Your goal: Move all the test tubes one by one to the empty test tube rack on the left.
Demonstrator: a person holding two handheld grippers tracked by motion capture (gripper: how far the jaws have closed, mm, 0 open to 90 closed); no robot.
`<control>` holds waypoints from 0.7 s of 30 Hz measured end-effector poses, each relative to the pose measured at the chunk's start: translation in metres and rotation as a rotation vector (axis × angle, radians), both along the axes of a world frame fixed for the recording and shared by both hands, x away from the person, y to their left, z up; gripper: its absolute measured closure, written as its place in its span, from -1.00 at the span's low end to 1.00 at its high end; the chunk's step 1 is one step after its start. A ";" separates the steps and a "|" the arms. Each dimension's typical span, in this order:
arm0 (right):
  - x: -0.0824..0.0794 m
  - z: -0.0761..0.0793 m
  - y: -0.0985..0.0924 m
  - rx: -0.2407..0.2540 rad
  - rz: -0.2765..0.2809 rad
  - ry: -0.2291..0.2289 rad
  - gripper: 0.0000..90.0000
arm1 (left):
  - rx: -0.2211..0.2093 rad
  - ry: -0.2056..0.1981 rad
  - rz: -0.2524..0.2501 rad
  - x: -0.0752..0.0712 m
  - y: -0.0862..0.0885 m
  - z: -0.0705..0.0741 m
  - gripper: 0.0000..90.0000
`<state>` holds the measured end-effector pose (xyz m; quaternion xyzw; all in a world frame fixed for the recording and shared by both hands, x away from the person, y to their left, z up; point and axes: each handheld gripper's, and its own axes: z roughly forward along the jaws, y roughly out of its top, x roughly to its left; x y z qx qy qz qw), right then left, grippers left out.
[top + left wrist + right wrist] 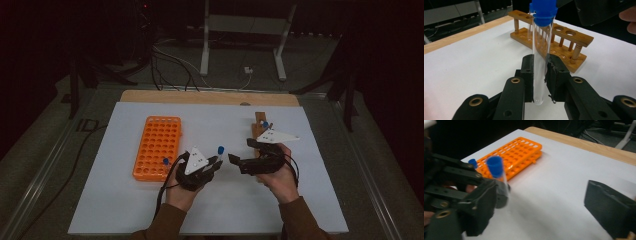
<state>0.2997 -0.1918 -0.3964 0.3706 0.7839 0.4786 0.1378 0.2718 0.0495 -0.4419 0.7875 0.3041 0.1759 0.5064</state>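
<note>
A clear test tube with a blue cap [540, 57] stands upright between the pads of my left gripper [540, 75], which is shut on its lower half. From above, the tube's cap [220, 149] sticks up at the tip of the left gripper [216, 161], just left of my right gripper [242, 151]. The right gripper [546, 207] is open, its jaws wide apart with nothing between them. In its view the held tube [496, 170] is just beyond its left jaw.
An orange tube rack [157, 146] lies left of the left hand with one blue-capped tube [165, 161] at its near edge. A wooden rack [258, 131] stands behind the right hand with a blue cap [265, 124] in it. A white mat [125, 200] covers the table.
</note>
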 end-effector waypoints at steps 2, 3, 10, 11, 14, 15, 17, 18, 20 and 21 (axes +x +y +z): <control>0.001 -0.001 -0.002 -0.012 -0.020 -0.009 -0.93 | -0.010 0.002 0.002 -0.001 0.006 0.003 0.71; 0.001 -0.002 -0.003 -0.016 -0.031 -0.009 -0.95 | -0.014 0.001 0.005 -0.001 0.008 0.004 0.71; 0.002 -0.005 -0.015 0.000 -0.065 -0.016 -1.00 | -0.037 -0.002 0.001 -0.002 0.032 0.011 0.71; 0.002 -0.005 -0.017 0.002 -0.072 -0.015 -1.00 | -0.041 0.001 -0.002 -0.002 0.036 0.012 0.71; 0.002 -0.006 -0.022 0.005 -0.088 -0.014 -1.00 | -0.044 -0.004 0.001 -0.002 0.045 0.015 0.71; 0.002 -0.006 -0.023 0.007 -0.090 -0.015 -1.00 | -0.047 -0.005 0.001 -0.003 0.048 0.016 0.71; 0.002 -0.006 -0.026 0.009 -0.094 -0.016 -1.00 | -0.050 -0.009 -0.001 -0.004 0.054 0.017 0.71; 0.002 -0.006 -0.027 0.007 -0.097 -0.016 -1.00 | -0.054 -0.009 -0.001 -0.004 0.057 0.018 0.71; 0.002 -0.006 -0.030 0.009 -0.099 -0.017 -1.00 | -0.062 -0.009 0.000 -0.005 0.064 0.020 0.71; 0.001 -0.006 -0.031 0.011 -0.102 -0.015 -1.00 | -0.065 -0.011 0.004 -0.006 0.067 0.021 0.71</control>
